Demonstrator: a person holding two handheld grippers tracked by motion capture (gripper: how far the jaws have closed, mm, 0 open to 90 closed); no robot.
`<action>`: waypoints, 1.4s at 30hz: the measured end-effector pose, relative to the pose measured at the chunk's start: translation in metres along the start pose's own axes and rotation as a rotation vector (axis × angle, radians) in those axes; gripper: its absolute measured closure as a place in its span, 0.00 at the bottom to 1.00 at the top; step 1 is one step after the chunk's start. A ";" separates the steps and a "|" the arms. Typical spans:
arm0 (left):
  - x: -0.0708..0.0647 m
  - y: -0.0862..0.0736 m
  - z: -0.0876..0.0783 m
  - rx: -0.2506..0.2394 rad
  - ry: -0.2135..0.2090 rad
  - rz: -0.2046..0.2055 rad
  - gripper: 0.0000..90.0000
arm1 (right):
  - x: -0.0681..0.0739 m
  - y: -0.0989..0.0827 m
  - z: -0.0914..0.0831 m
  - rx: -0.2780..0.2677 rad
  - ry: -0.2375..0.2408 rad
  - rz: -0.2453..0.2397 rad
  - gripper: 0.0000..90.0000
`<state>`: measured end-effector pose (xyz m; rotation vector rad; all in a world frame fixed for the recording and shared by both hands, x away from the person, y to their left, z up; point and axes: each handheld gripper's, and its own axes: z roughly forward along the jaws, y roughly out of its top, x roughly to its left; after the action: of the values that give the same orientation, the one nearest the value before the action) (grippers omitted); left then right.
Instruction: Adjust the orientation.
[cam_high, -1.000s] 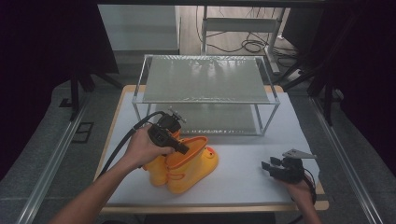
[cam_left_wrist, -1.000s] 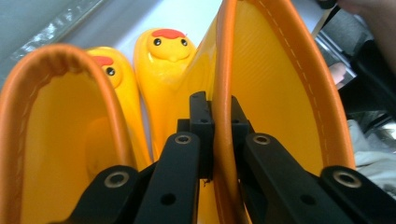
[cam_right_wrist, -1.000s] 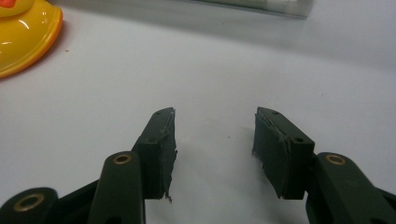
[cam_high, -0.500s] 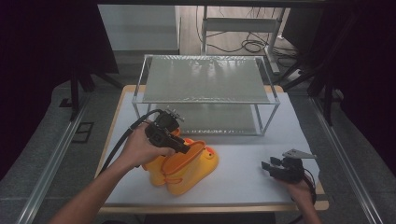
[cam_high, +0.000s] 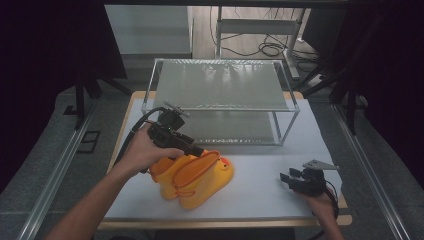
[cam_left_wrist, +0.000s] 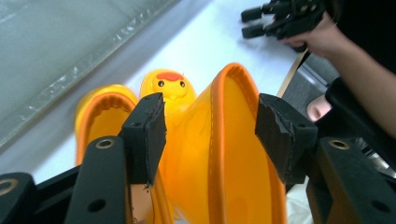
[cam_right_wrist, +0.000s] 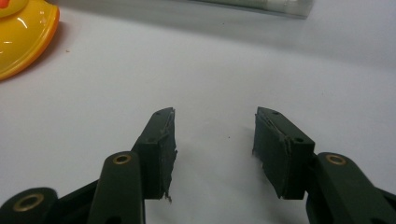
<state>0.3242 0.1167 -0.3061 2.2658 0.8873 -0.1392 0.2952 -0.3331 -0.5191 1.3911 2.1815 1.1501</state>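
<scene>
1. I am holding the left gripper (cam_high: 197, 150) just above the pair of yellow rain boots (cam_high: 192, 175), at the rim of the nearer boot's shaft. Its jaws have just been opening and are now standing wide; the orange rim (cam_left_wrist: 233, 93) is sitting between the pads without either pad pressing on it, so I am no longer gripping the boot.
2. The boots are standing side by side on the white table (cam_high: 260, 190), in front of the wire-frame shelf rack (cam_high: 220, 90), toes pointing toward my right hand. I judge they are set close to the rack so they can go onto a shelf.
3. I am keeping the right gripper (cam_high: 287, 179) low over bare table, well apart from the boots, jaws open and holding nothing, so it is staying out of the left hand's way.
4. The duck face (cam_left_wrist: 170, 84) on the far boot is looking up between my left jaws.
</scene>
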 end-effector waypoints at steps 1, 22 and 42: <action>0.001 -0.001 -0.003 -0.007 0.004 -0.004 0.47 | 0.000 0.000 0.000 0.000 0.000 0.000 0.53; 0.009 -0.016 -0.029 0.003 0.055 -0.033 0.46 | 0.000 0.000 0.000 0.000 0.000 -0.002 0.53; 0.006 -0.023 0.000 0.129 0.044 -0.029 0.34 | 0.000 0.000 0.000 0.000 -0.001 -0.001 0.53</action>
<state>0.3142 0.1326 -0.3213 2.3840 0.9589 -0.1644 0.2952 -0.3328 -0.5192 1.3897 2.1812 1.1487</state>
